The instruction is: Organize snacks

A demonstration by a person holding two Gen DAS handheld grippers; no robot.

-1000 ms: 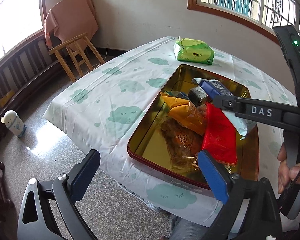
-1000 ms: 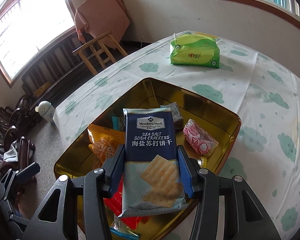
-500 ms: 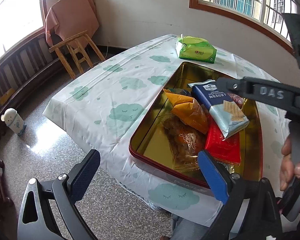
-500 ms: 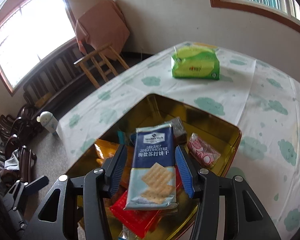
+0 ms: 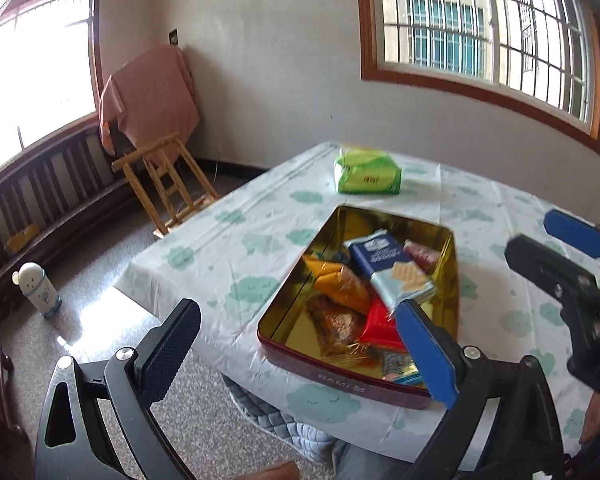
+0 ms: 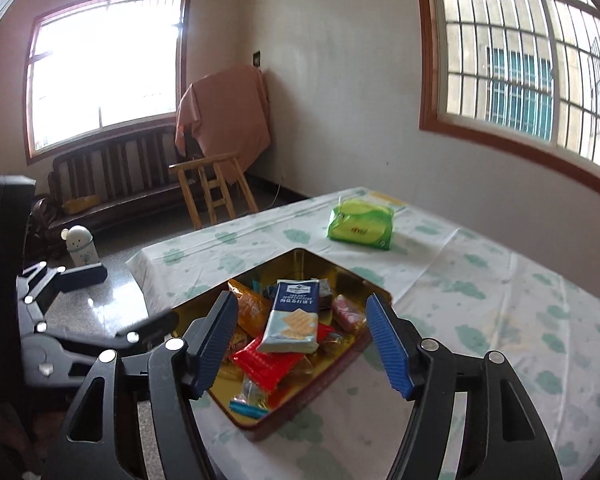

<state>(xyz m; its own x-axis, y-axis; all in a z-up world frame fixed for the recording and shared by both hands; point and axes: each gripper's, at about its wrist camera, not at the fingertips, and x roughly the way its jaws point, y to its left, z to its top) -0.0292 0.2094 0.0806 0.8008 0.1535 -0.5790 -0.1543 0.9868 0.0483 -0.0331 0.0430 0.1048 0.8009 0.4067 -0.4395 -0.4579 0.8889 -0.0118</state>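
The left gripper (image 5: 300, 340) is held low at the near left, its two blue-padded fingers (image 5: 170, 348) spread wide with nothing between them. The right gripper (image 6: 302, 344) sits higher and to the right, jaws likewise parted and empty, pointing toward the far side. Part of the right gripper's black frame shows at the right edge of the left wrist view, slightly blurred.
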